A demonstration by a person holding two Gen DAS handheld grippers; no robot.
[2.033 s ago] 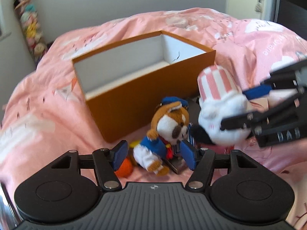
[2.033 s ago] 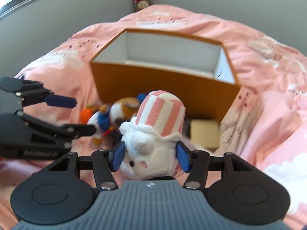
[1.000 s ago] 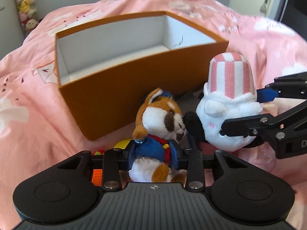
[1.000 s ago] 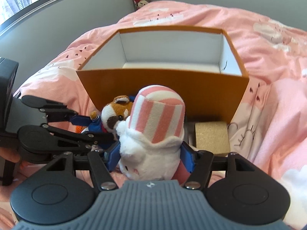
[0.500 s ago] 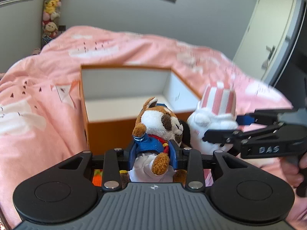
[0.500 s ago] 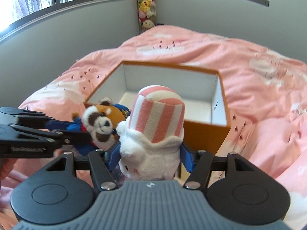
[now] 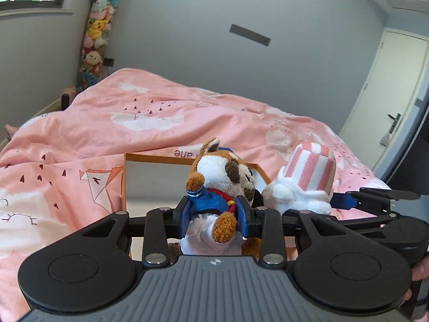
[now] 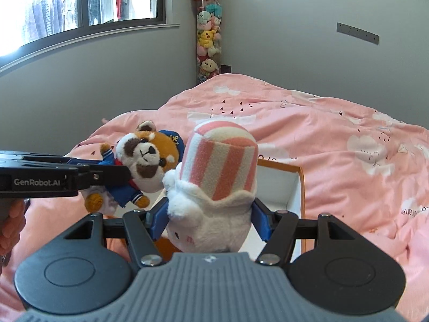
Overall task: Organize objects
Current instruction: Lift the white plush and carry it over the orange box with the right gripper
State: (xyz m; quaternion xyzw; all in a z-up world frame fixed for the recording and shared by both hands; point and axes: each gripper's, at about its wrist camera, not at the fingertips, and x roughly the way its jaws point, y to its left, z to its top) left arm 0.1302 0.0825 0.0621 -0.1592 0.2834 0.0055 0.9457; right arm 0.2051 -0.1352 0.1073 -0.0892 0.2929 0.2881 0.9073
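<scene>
- Both grippers have risen since a second ago: then the two plush toys sat low in front of the orange box's front wall, and now they are held above its rim, with the grey wall and the door filling the top of the left wrist view.
- Left gripper (image 7: 214,216) is clamped narrowly on the red panda plush (image 7: 219,187); its blue pads (image 7: 183,218) press the toy's blue sailor jacket from both sides, and the toy sits upright, its head above the fingers.
- Right gripper (image 8: 209,220) grips the white plush with the pink-and-cream striped hat (image 8: 214,187) at a wider setting; the blue pads (image 8: 156,220) squeeze the white body and the striped hat stands up above them.
- From the right wrist view, the panda hangs to the left of the striped-hat toy, close enough that its cheek seems to touch the white plush; I cannot tell for sure.
- Orange box (image 7: 124,185), white inside, lies open on the pink bedspread (image 7: 134,123) just beyond and below both toys; only a corner of it shows in each view.
- Part of a hand (image 8: 10,225) shows on the left gripper's handle at the left edge of the right wrist view.
- Beyond the bed, a tall column of stuffed toys (image 8: 207,40) stands in the room's corner, beside a window (image 8: 80,2).
</scene>
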